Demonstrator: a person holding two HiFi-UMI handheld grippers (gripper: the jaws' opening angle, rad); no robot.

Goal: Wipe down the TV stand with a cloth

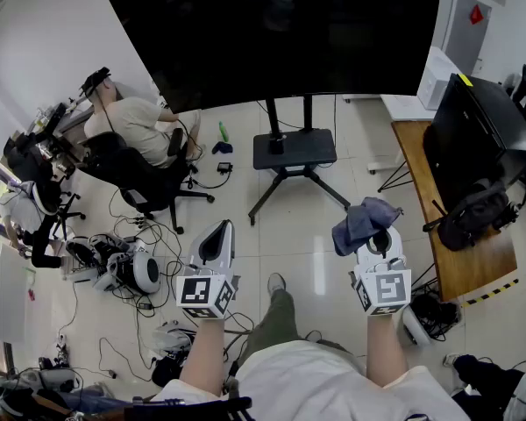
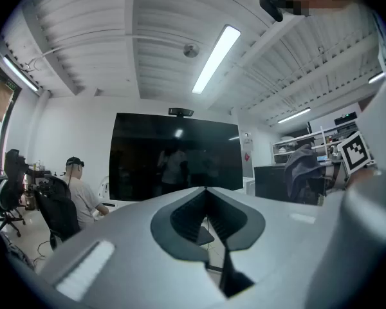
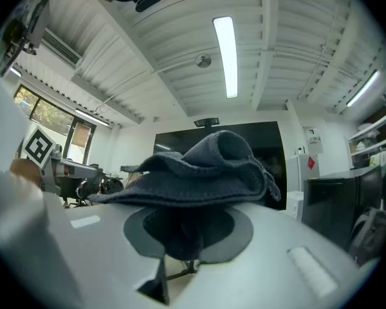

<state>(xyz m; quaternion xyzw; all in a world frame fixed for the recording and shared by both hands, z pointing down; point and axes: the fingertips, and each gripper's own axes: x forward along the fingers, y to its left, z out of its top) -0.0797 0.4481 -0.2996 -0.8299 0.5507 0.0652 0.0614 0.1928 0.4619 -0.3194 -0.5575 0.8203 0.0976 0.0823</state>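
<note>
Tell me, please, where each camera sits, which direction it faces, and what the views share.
Head view: on the person's head, looking steeply down at the TV stand and TV; the left gripper, right gripper, forearms and a leg show.
Left gripper view: on the left gripper, looking along its shut, empty jaws toward the TV.
Right gripper view: on the right gripper, looking along jaws shut on the cloth, toward the TV.
Shared: all three show the TV and the cloth.
</note>
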